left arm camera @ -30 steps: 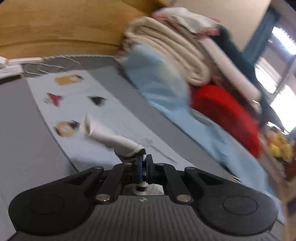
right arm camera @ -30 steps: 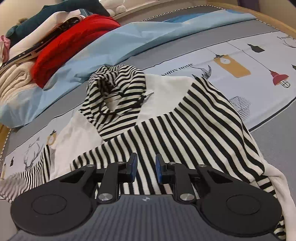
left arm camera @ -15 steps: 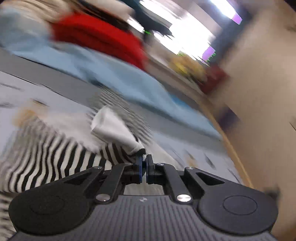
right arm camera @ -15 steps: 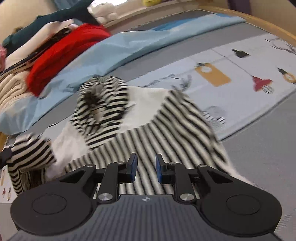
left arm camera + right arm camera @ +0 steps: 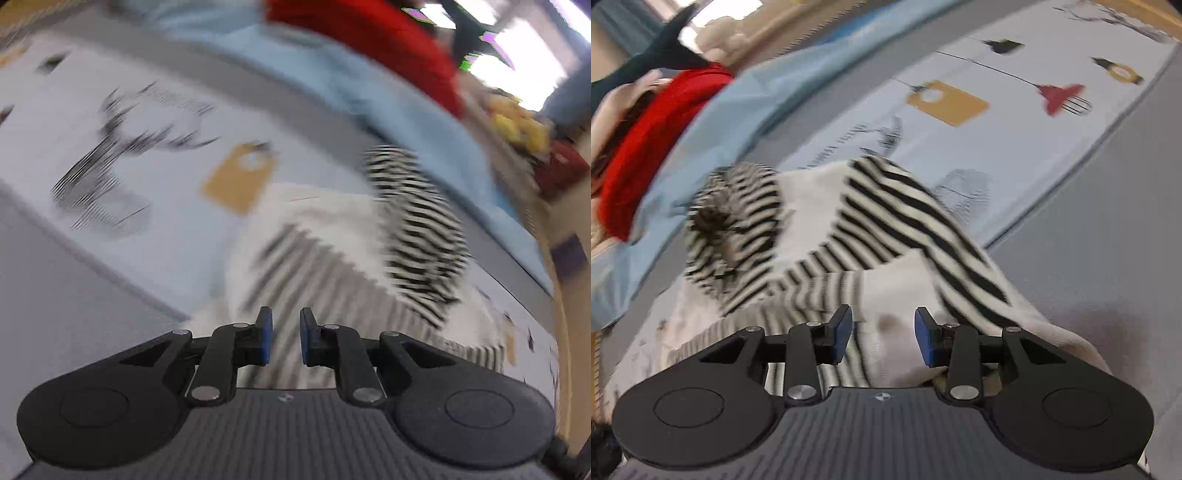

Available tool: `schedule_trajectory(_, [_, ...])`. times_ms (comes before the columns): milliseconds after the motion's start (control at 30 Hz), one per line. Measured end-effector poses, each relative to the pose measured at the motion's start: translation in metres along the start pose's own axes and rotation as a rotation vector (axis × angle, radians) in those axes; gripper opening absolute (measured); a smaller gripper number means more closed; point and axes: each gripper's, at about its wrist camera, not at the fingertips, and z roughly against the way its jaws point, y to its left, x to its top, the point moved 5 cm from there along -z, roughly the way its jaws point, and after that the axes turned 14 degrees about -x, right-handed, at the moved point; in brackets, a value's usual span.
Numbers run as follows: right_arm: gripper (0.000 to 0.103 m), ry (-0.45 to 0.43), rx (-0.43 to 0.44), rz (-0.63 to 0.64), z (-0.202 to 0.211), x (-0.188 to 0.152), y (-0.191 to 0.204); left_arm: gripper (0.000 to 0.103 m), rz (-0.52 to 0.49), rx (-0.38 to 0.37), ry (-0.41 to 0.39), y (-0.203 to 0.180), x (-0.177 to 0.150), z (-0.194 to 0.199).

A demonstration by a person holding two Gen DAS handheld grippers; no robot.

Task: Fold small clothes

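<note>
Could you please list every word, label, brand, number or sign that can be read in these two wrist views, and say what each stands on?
None can be read.
Printed sheet: a line of lettering near the striped garment shows in the right wrist view at, but it is too blurred to read.
Left wrist view: the sheet's prints are smeared by motion; no text shows.
Gripper bodies: only a small round mark, no words.

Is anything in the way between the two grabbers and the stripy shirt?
No, nothing visible blocks either one. The striped shirt lies right beneath the right gripper and the left gripper. Both sets of jaws are opening with nothing pinched between them. The red cloth is well beyond the shirt.
</note>
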Motion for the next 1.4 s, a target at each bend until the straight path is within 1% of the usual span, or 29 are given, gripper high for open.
schedule_trajectory(100, [0.039,0.017,-0.077,-0.01,-0.011,-0.004,-0.005,0.027,0.077,0.022,0.028,0.025,0.01,-0.01])
schedule_trajectory(167, [0.039,0.032,-0.093,-0.013,-0.016,-0.007,-0.006,0.032,0.088,0.032,0.04,0.039,0.014,-0.005])
schedule_trajectory(200, [0.039,0.037,-0.099,-0.011,-0.017,-0.008,-0.006,0.034,0.085,0.027,0.051,0.04,0.014,-0.009])
schedule_trajectory(267, [0.04,0.036,-0.108,-0.006,-0.019,-0.009,-0.005,0.042,0.077,0.003,0.078,0.039,0.01,-0.005])
schedule_trajectory(300, [0.041,0.036,-0.11,-0.004,-0.019,-0.01,-0.004,0.043,0.07,-0.006,0.095,0.039,0.008,-0.01])
schedule_trajectory(333, [0.041,0.036,-0.111,-0.003,-0.019,-0.01,-0.004,0.044,0.058,-0.007,0.109,0.036,0.004,-0.007])
schedule_trajectory(433, [0.041,0.032,-0.116,-0.003,-0.019,-0.01,-0.003,0.044,-0.006,0.029,0.144,0.033,-0.008,-0.014])
schedule_trajectory(500, [0.034,0.023,-0.123,-0.002,-0.019,-0.009,-0.003,0.042,-0.055,0.057,0.165,0.033,-0.014,-0.022])
schedule_trajectory(533, [0.027,0.019,-0.125,-0.002,-0.019,-0.008,-0.004,0.034,-0.082,0.064,0.169,0.032,-0.016,-0.025])
schedule_trajectory(567, [0.021,0.016,-0.127,0.001,-0.019,-0.008,-0.004,0.012,-0.113,0.063,0.168,0.029,-0.017,-0.026])
schedule_trajectory(600, [0.018,0.015,-0.126,0.003,-0.019,-0.008,-0.004,0.008,-0.15,0.06,0.171,0.025,-0.018,-0.027])
schedule_trajectory(633, [0.011,0.012,-0.122,0.005,-0.018,-0.008,-0.003,0.007,-0.178,0.068,0.164,0.022,-0.018,-0.025])
schedule_trajectory(667, [0.007,0.006,-0.117,0.01,-0.017,-0.007,-0.002,0.006,-0.202,0.081,0.146,0.019,-0.017,-0.021])
schedule_trajectory(700, [0.006,-0.002,-0.105,0.02,-0.016,-0.006,0.0,0.006,-0.217,0.095,0.121,0.017,-0.014,-0.015])
schedule_trajectory(767, [0.006,-0.015,-0.069,0.039,-0.012,-0.005,0.006,0.006,-0.212,0.123,0.075,0.018,-0.009,0.0])
schedule_trajectory(800, [0.006,-0.026,-0.049,0.05,-0.009,-0.004,0.01,0.006,-0.205,0.138,0.067,0.021,-0.008,0.005])
schedule_trajectory(867, [0.006,-0.044,-0.009,0.068,-0.004,-0.002,0.016,0.007,-0.168,0.163,0.075,0.029,-0.009,0.007])
schedule_trajectory(933, [0.006,-0.029,0.009,0.093,-0.005,-0.001,0.02,0.008,-0.101,0.168,0.106,0.04,-0.01,0.003])
schedule_trajectory(1000, [0.006,0.001,-0.016,0.092,-0.01,-0.002,0.018,0.012,-0.075,0.167,0.12,0.043,-0.01,0.002])
schedule_trajectory(1033, [0.007,0.011,-0.041,0.081,-0.012,-0.002,0.014,0.012,-0.086,0.161,0.104,0.039,-0.008,0.005])
schedule_trajectory(1067, [0.009,0.014,-0.059,0.07,-0.013,-0.002,0.01,0.016,-0.111,0.148,0.082,0.031,-0.006,0.009])
schedule_trajectory(1100, [0.01,0.006,-0.073,0.06,-0.012,-0.001,0.007,0.019,-0.149,0.129,0.07,0.022,-0.004,0.012])
schedule_trajectory(1167, [0.01,-0.041,-0.079,0.072,-0.004,0.001,0.008,0.033,-0.226,0.072,0.071,0.004,-0.006,0.015])
schedule_trajectory(1200, [0.01,-0.06,-0.07,0.087,0.0,0.002,0.01,0.034,-0.251,0.049,0.085,-0.003,-0.009,0.013])
schedule_trajectory(1233, [0.012,-0.064,-0.06,0.099,0.001,0.002,0.012,0.034,-0.265,0.025,0.111,-0.008,-0.013,0.01])
schedule_trajectory(1267, [0.02,-0.052,-0.048,0.105,0.0,0.001,0.013,0.034,-0.268,0.006,0.141,-0.009,-0.017,0.006])
schedule_trajectory(1300, [0.023,-0.032,-0.051,0.097,-0.003,0.0,0.011,0.034,-0.269,-0.009,0.182,-0.009,-0.022,0.0])
schedule_trajectory(1333, [0.025,-0.017,-0.074,0.084,-0.006,-0.002,0.007,0.034,-0.277,-0.007,0.237,-0.008,-0.029,-0.009])
schedule_trajectory(1400, [0.025,0.006,-0.128,0.07,-0.014,-0.004,0.001,0.034,-0.325,0.04,0.325,-0.003,-0.042,-0.024])
